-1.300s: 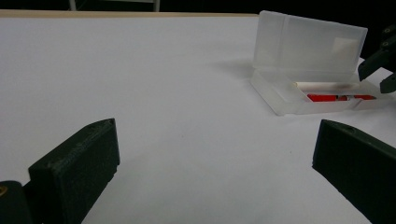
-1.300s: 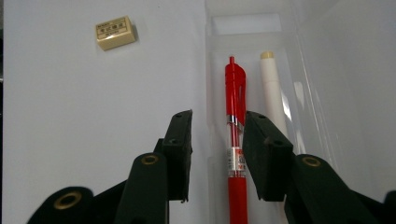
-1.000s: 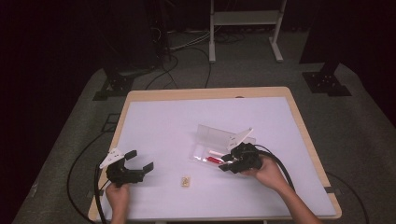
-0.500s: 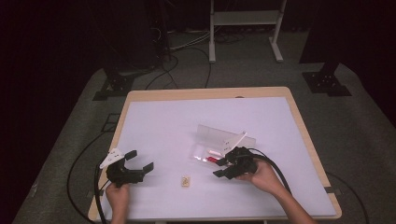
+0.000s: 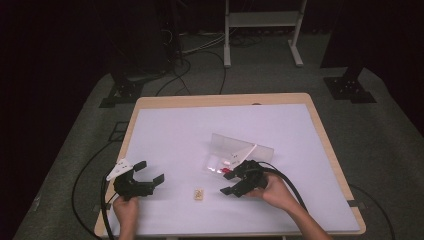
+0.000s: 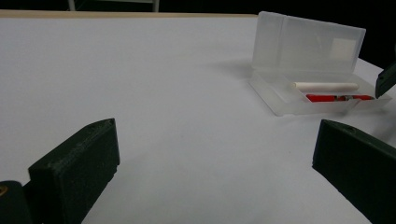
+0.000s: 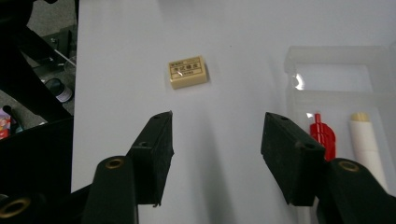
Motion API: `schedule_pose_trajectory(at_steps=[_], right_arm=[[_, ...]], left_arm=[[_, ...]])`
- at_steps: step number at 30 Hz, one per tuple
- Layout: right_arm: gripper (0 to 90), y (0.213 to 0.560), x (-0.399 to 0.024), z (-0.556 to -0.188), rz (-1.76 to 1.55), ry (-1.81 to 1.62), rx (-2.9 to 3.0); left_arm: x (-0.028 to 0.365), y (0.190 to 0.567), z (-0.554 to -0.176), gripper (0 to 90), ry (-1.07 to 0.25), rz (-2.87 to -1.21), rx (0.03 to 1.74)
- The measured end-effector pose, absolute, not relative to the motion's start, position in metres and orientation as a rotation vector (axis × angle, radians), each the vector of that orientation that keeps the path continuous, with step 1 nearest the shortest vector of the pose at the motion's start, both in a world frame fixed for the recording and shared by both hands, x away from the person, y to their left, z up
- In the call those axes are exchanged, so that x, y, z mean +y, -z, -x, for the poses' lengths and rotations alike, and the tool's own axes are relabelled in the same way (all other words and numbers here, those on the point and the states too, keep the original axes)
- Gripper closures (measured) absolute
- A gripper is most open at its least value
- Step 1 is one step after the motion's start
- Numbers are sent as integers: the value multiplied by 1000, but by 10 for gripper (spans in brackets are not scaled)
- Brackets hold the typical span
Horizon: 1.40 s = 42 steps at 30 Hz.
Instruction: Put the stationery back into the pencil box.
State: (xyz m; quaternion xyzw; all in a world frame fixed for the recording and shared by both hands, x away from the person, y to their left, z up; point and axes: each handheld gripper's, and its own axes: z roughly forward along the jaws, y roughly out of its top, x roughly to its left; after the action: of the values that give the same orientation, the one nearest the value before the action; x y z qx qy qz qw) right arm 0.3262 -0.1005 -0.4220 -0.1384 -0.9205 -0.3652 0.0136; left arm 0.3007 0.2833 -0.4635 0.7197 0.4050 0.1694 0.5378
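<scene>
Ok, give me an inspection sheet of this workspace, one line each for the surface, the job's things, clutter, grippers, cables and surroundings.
Surface: white mat on a wood-edged table.
Job's things: clear plastic case, lid open, holding a white stick and a red pen; beige eraser loose on the mat, between the two grippers.
Clutter: nothing seen on the mat.
Grippers: left gripper open, resting on the mat, nothing between the jaws; right gripper open beside the case, jaws just been opening, nothing between them.
Cables: black cable trails from the right gripper; more cables on the floor.
Surroundings: grey carpet, metal stand, dark background.
</scene>
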Motion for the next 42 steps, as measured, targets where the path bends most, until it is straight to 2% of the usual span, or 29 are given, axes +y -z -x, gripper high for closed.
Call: schedule_pose_trajectory(at_steps=[42], right_arm=[[338,440,-30,-326,259,1054,-2868]], left_arm=[[284,463,-301,0,-401,-1706,963]])
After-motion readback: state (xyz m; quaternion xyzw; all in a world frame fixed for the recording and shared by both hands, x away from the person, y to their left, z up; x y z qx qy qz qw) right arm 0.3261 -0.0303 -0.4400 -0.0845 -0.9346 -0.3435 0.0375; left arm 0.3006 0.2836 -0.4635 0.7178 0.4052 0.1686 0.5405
